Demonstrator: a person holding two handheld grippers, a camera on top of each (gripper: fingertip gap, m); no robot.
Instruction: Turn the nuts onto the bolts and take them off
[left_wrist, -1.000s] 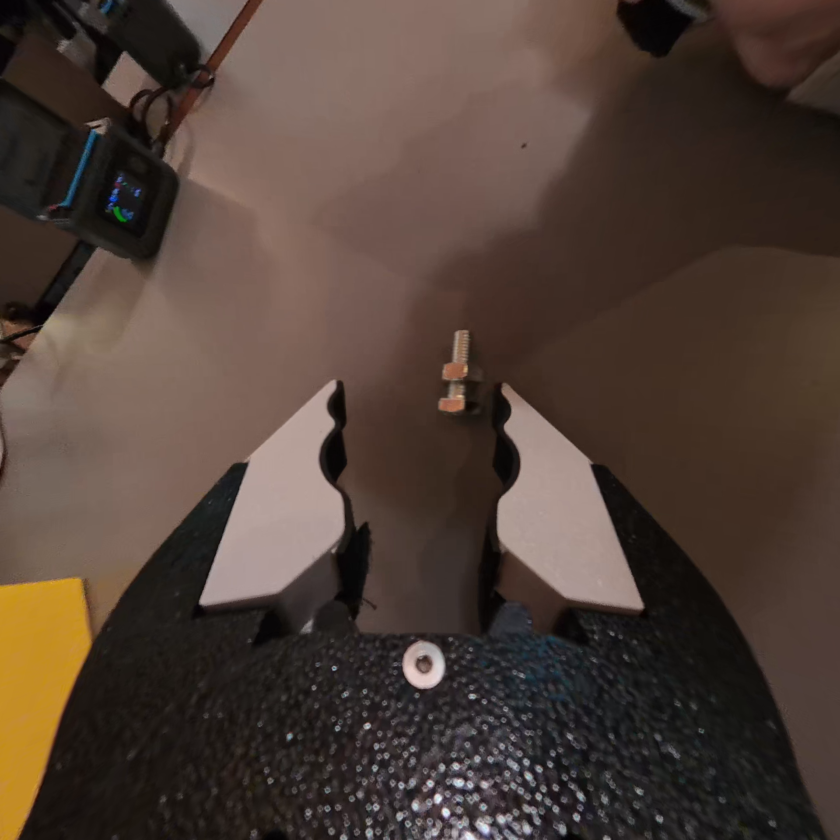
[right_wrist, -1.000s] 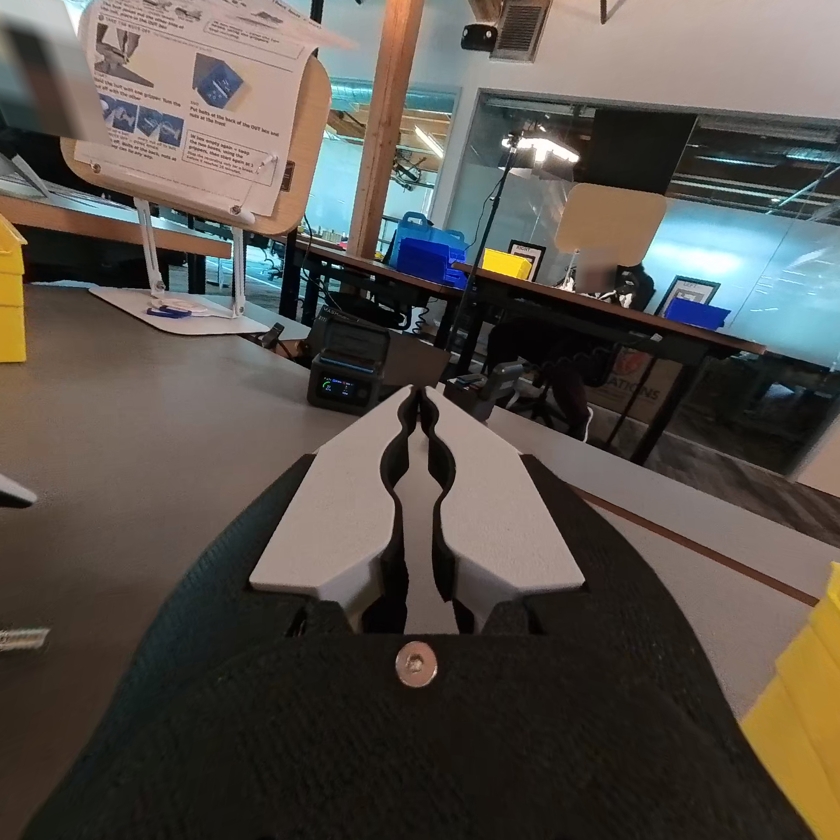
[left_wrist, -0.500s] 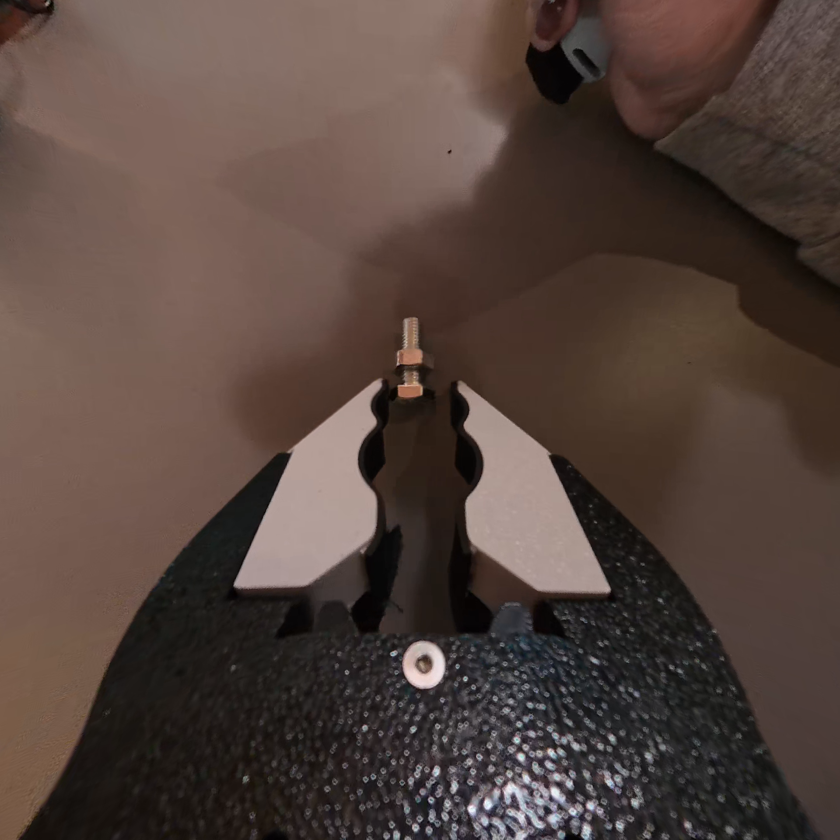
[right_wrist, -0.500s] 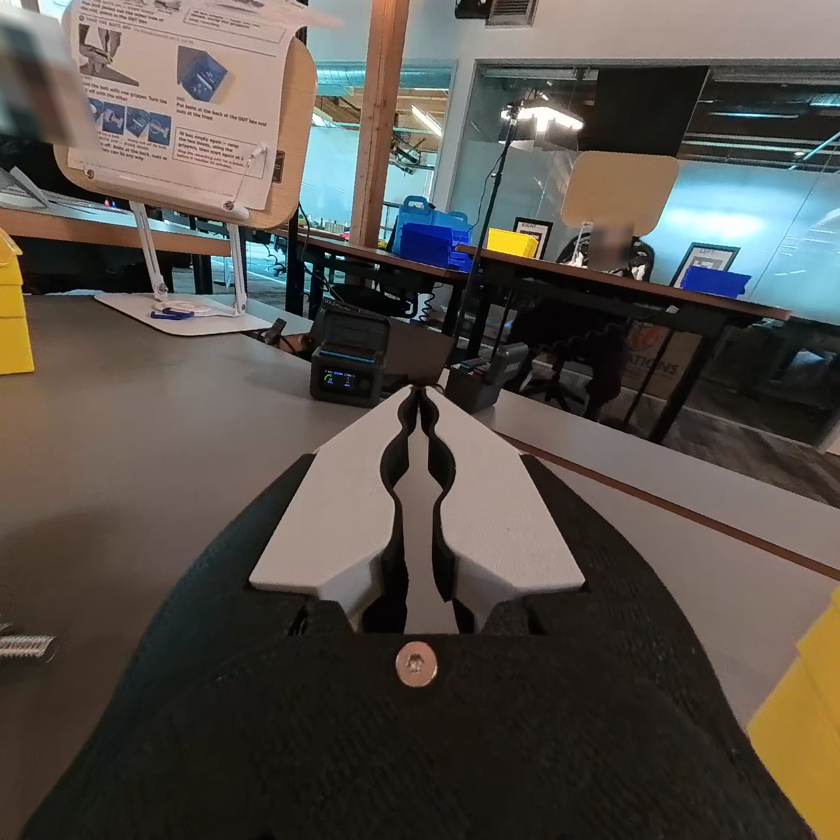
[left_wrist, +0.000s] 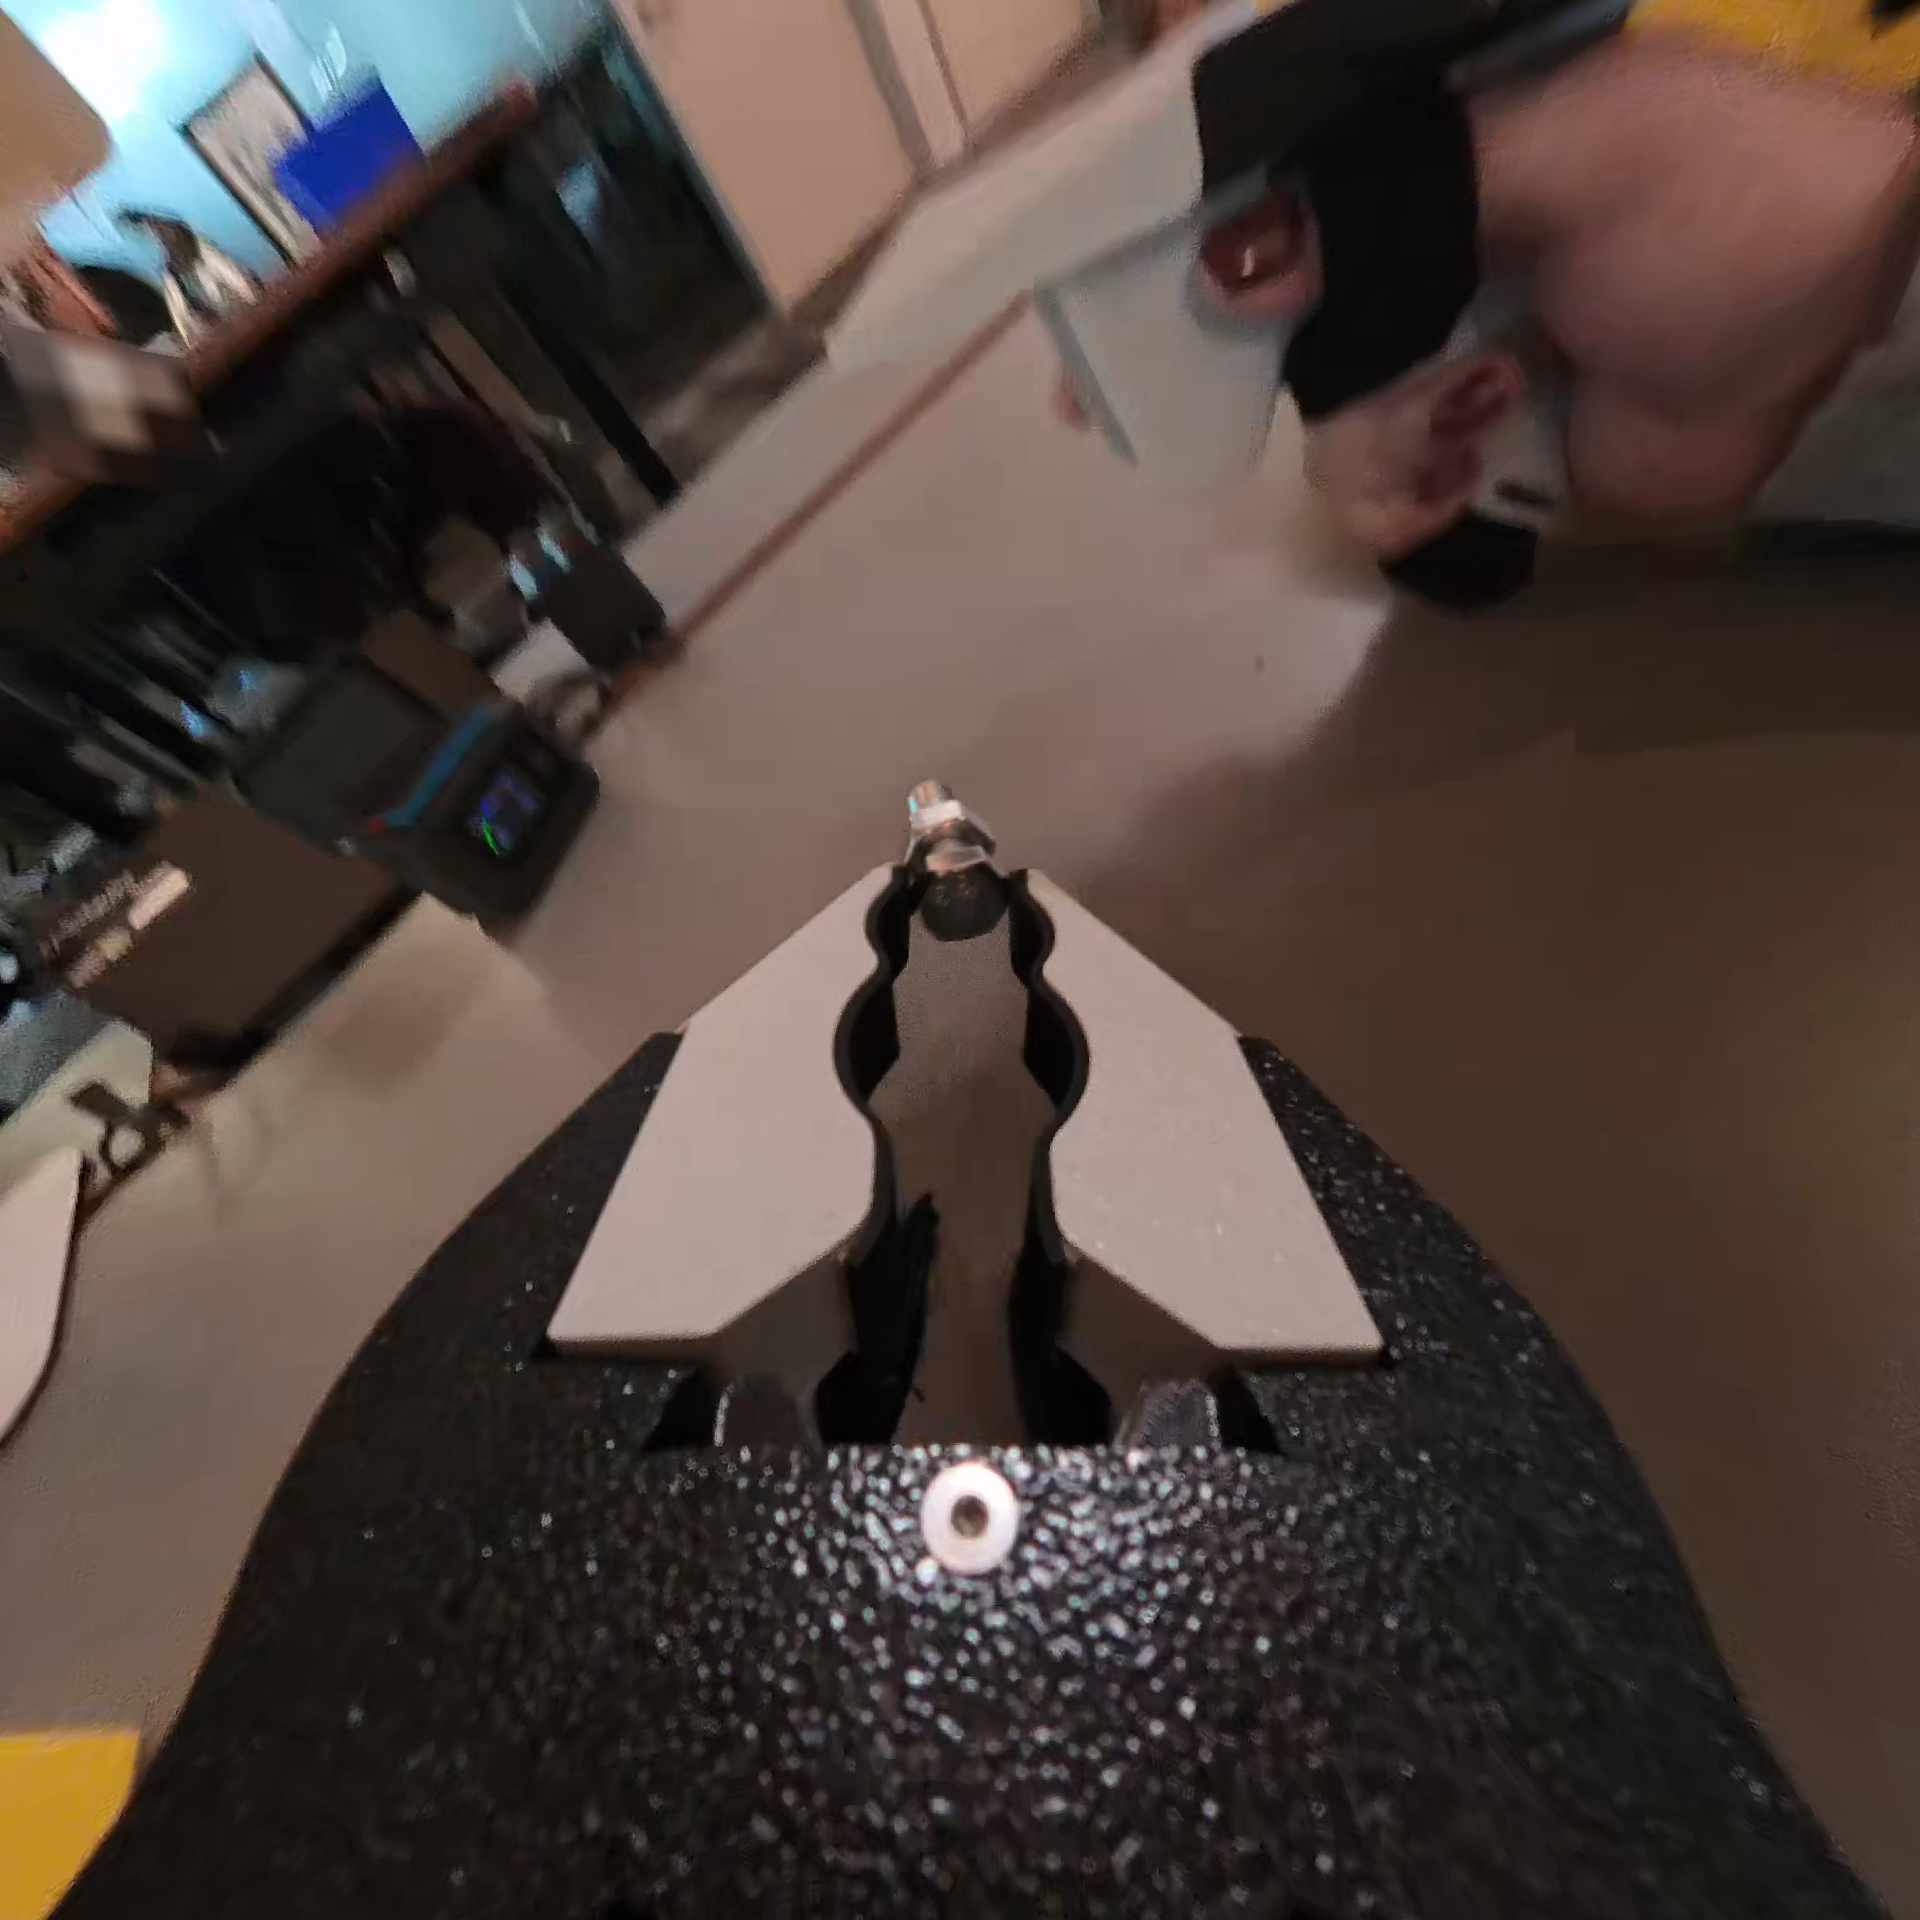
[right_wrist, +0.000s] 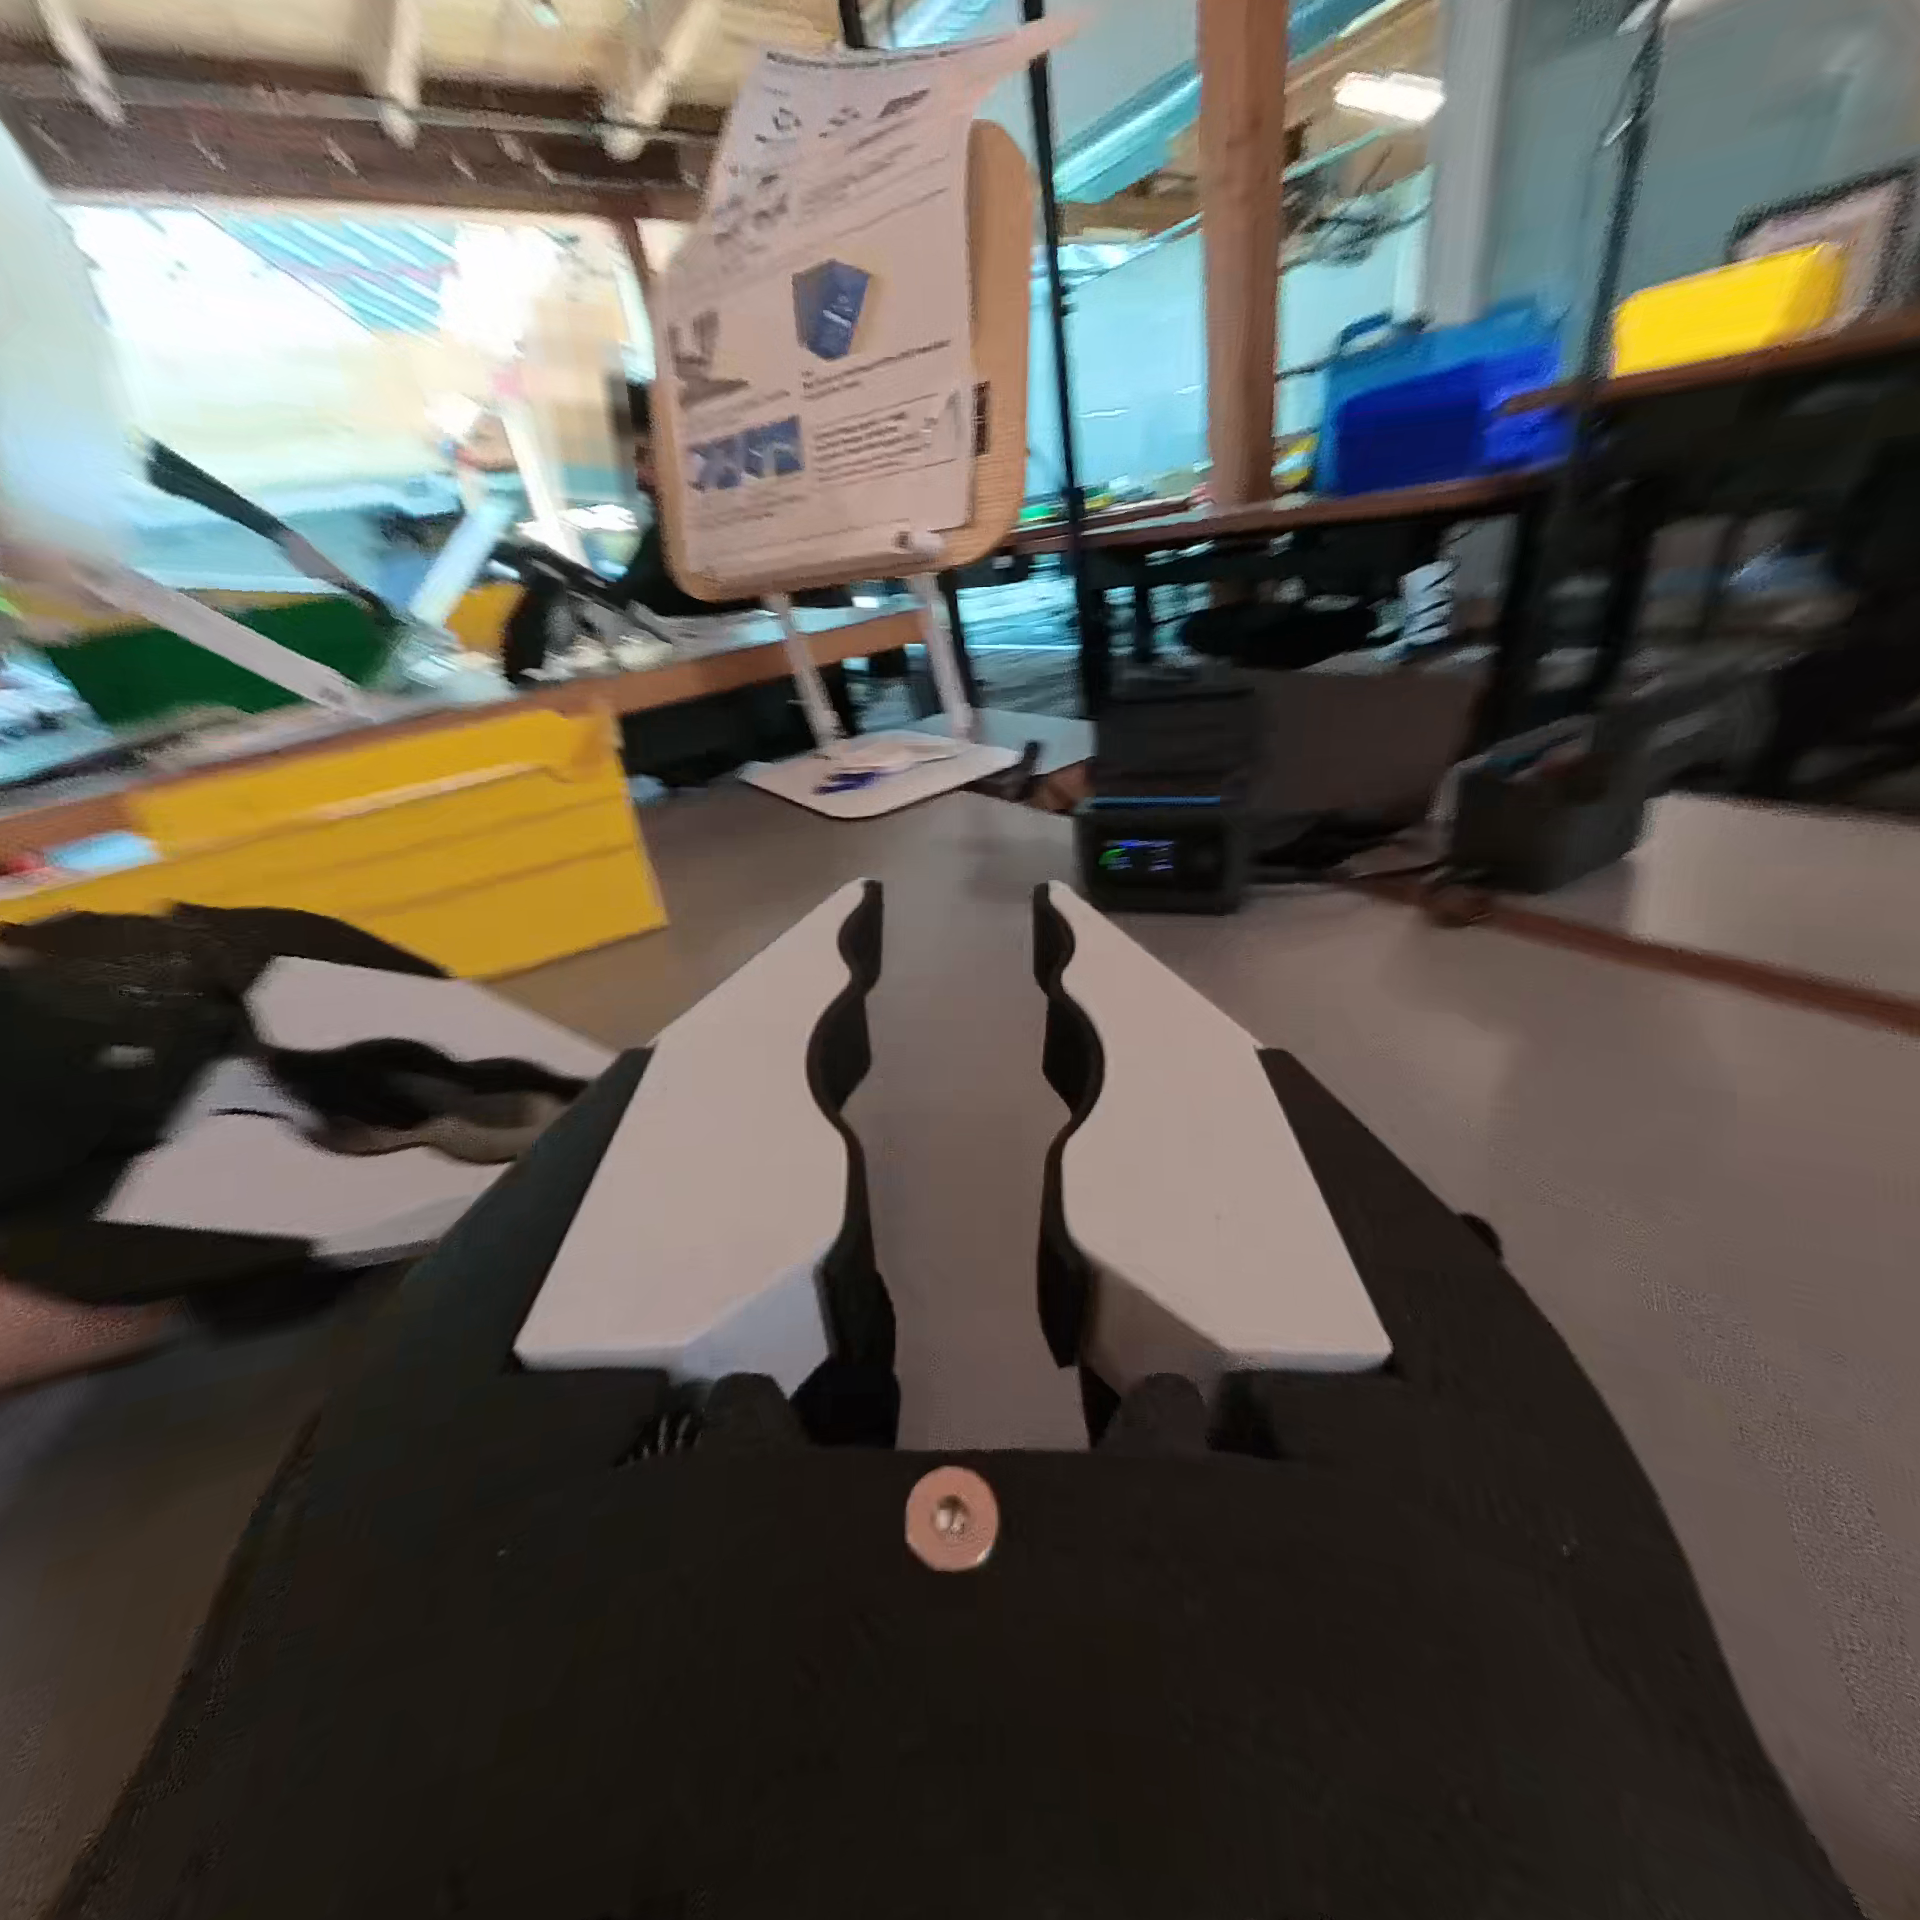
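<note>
A silver bolt (left_wrist: 940, 842) with a nut threaded on its shaft points away from me. My left gripper (left_wrist: 951, 894) is shut on the bolt's head at the fingertips and holds it above the grey table (left_wrist: 1455, 1039). My right gripper (right_wrist: 956, 899) is open and empty, with a wide gap between its white fingers (right_wrist: 727, 1143). In the left wrist view it shows blurred at the upper right (left_wrist: 1382, 260), held by a hand. In the right wrist view the left gripper (right_wrist: 312, 1091) sits close on the left. The bolt is hidden there.
A yellow bin (right_wrist: 395, 842) stands on the table's left. A small black device with a lit screen (right_wrist: 1153, 857) sits at the far edge and also shows in the left wrist view (left_wrist: 488, 831). Behind them stand a paper sign on a stand (right_wrist: 842, 364) and a grey box (right_wrist: 1538, 821).
My left gripper closed on the bolt's head and tilted up off the table with it. My right gripper opened and swung left toward the left gripper.
</note>
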